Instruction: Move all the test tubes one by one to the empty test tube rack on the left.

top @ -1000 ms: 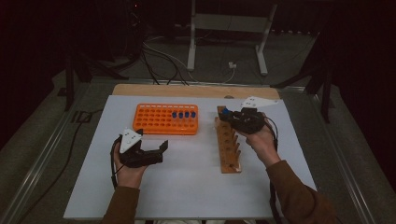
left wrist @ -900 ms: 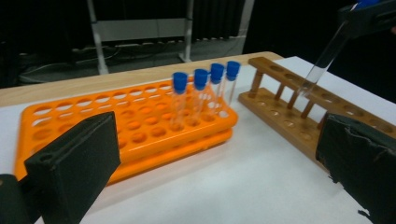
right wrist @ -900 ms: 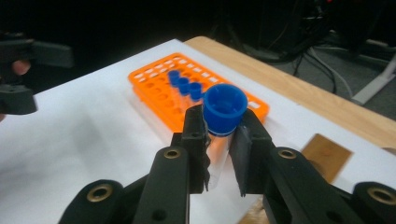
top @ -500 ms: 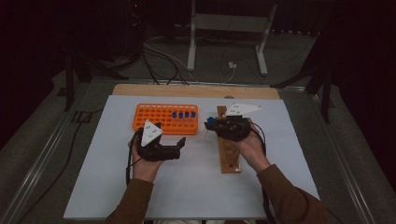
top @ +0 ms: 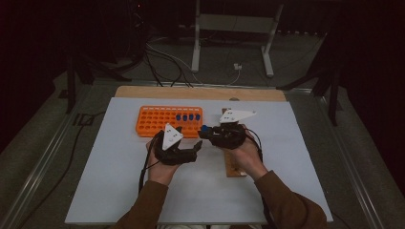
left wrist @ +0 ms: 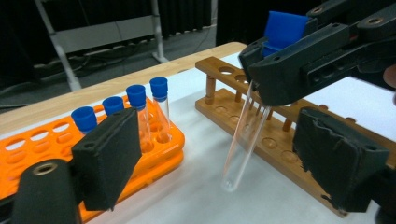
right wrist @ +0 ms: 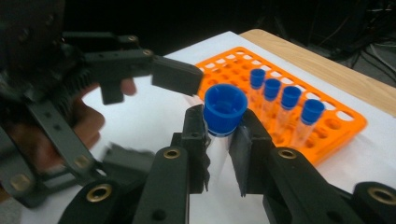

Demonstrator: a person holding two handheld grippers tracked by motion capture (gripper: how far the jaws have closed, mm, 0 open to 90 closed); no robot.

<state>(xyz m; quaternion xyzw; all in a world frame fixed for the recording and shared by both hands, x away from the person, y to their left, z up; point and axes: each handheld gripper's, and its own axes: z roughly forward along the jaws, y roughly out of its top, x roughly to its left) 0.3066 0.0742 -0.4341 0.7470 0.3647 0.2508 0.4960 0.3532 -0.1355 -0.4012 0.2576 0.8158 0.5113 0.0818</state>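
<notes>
Both claws nearer, around tube (left wrist: 243, 140).

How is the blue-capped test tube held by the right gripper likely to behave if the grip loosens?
The test tube looks smooth and clear, so probably slippery and fragile. It hangs tilted below the right gripper, held near its cap; being round, it would likely roll.

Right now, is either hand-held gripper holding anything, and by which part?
The right hand-held gripper grips a clear glass test tube with a blue cap just under its cap. The left hand-held gripper holds nothing; its jaws straddle the tube without touching.
</notes>
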